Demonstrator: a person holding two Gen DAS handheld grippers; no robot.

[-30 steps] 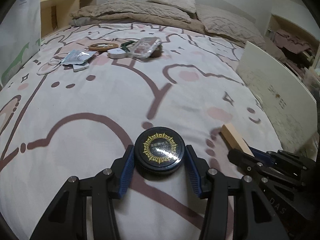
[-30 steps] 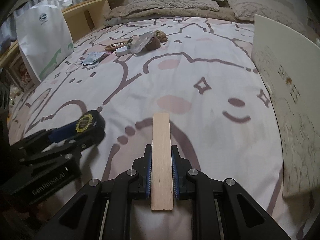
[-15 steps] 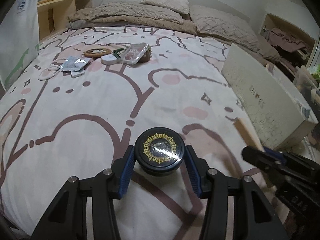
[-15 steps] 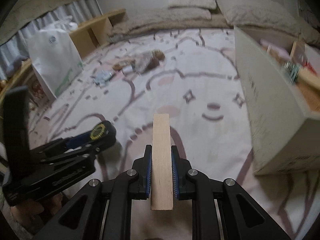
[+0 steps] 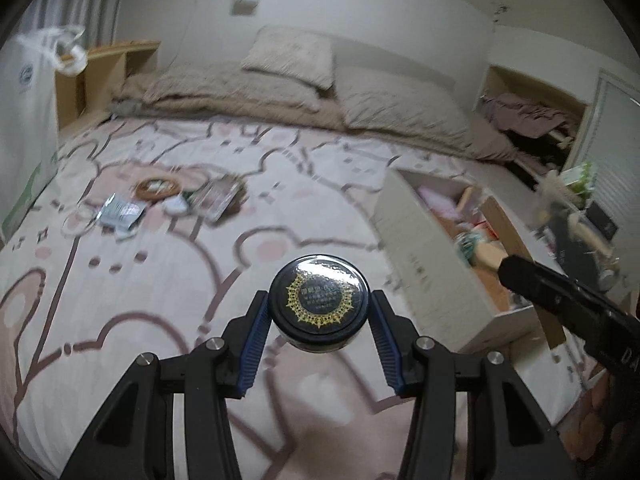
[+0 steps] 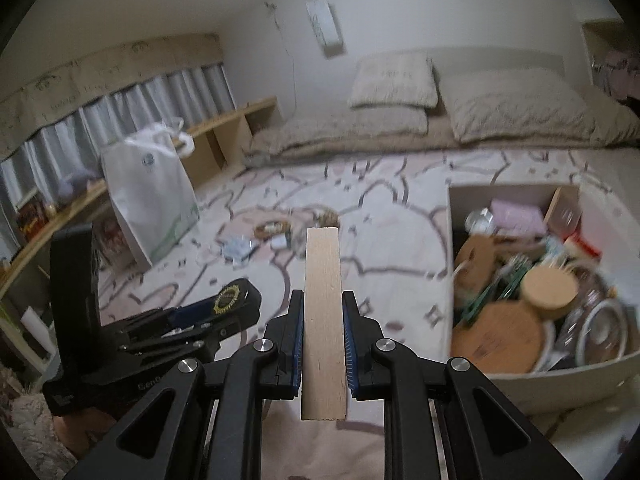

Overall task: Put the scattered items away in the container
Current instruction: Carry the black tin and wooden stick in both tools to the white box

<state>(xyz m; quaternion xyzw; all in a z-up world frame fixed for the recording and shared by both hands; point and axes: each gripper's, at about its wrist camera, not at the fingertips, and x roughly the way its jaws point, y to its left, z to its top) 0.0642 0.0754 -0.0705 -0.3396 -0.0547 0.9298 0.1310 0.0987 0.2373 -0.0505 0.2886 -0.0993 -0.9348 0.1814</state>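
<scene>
My left gripper [image 5: 319, 312] is shut on a round black tin [image 5: 319, 302] with a gold pattern on its lid, held above the patterned bedspread. My right gripper [image 6: 323, 312] is shut on a flat pale wooden block [image 6: 323, 312] that sticks out forward between the blue pads. The white open box [image 6: 448, 236] stands to the right, filled with lids, a glass jar and other items. In the left wrist view the box [image 5: 424, 248] is right of the tin, and the right gripper's black body [image 5: 560, 304] reaches over its near corner. The left gripper [image 6: 236, 300] shows at lower left in the right wrist view.
Several loose items lie far out on the bedspread: a wicker ring [image 5: 157, 189], a foil packet [image 5: 120, 212], a clear pack [image 5: 218, 198]. A white paper bag [image 6: 148, 204] leans by a low wooden shelf [image 6: 236, 128]. Pillows [image 5: 292, 56] lie along the far wall.
Both grippers have risen with their loads, and the views have tipped up. The box's open top and contents have come into sight. The right gripper has moved over the box corner.
</scene>
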